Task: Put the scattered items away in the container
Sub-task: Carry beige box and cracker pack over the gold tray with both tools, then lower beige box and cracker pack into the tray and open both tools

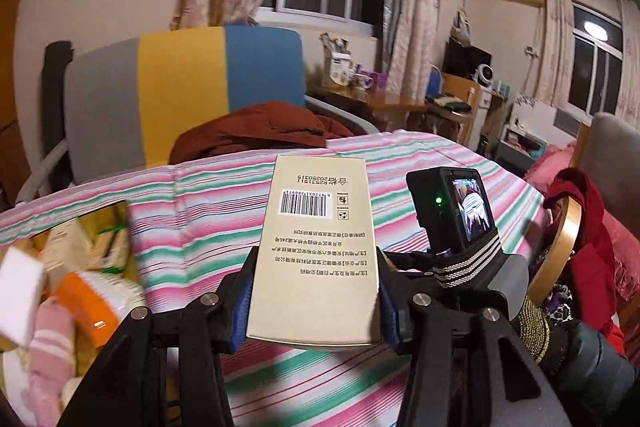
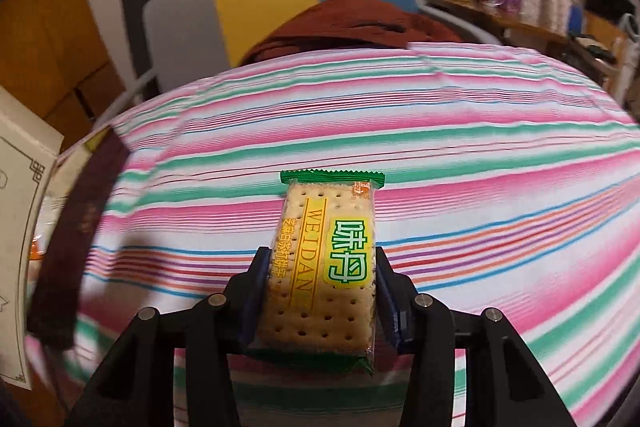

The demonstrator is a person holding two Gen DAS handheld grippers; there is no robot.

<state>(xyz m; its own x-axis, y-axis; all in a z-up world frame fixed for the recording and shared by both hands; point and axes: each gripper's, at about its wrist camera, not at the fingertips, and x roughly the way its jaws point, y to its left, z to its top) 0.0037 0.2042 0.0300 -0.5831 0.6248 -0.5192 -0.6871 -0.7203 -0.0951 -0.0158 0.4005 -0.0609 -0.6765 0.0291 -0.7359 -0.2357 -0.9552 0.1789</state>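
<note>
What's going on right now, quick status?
Left tongs clamp beige box. Right tongs clamp cracker packet. Container at left, already holding items. Striped cloth ahead, nothing blocking.

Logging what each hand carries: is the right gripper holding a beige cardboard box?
No, the right gripper is clamped on a green-edged cracker packet printed with yellow lettering.

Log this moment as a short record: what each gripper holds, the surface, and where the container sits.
left gripper: shut on beige barcode box
right gripper: shut on cracker packet, green-edged wrapper
surface: striped cloth, pink, green and white
container: at the left edge of the left wrist view, already holding items
in container: orange-and-white pack, pink sock
behind: chair, grey, yellow and blue back
</note>
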